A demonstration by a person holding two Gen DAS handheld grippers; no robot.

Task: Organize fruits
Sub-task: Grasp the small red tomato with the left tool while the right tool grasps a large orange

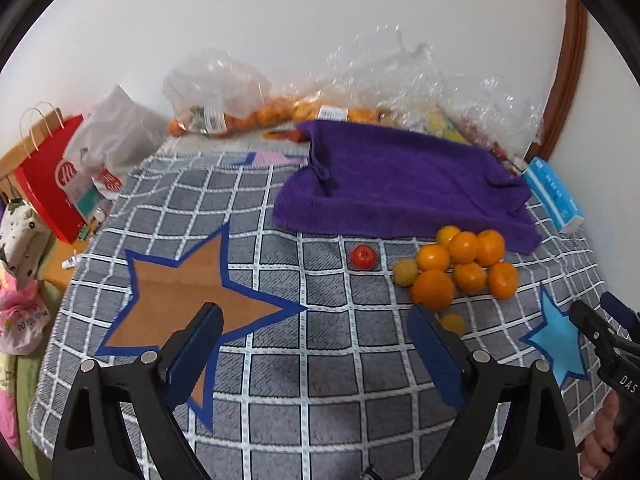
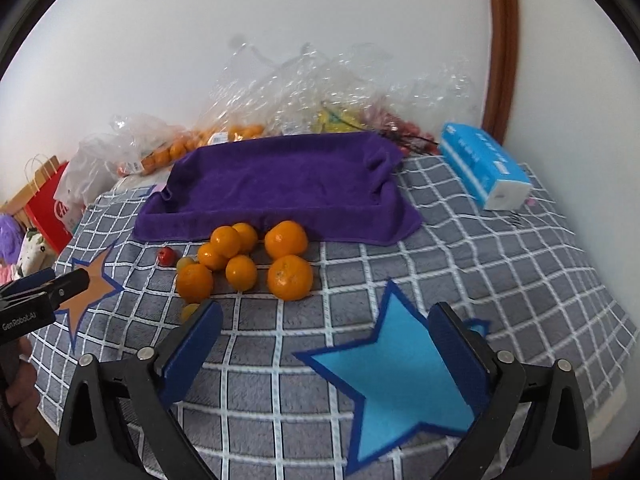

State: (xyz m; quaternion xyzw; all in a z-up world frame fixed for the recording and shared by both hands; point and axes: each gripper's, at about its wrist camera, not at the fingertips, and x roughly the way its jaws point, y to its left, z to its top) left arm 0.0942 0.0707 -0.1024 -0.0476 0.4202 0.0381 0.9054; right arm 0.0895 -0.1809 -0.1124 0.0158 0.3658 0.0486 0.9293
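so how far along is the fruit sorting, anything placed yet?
Nothing looks placed. The oranges, the red fruit and the small yellow fruits sit loose in one cluster on the checked mat, in front of the purple towel. Left gripper and right gripper are both open and empty. All the sorting is left.

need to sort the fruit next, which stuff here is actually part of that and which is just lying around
Part of the job:
- pile of oranges
- small red fruit
- small yellow fruits
- purple towel
- orange star
- blue star

Just lying about:
- tissue pack
- red paper bag
- bagged fruit by the wall
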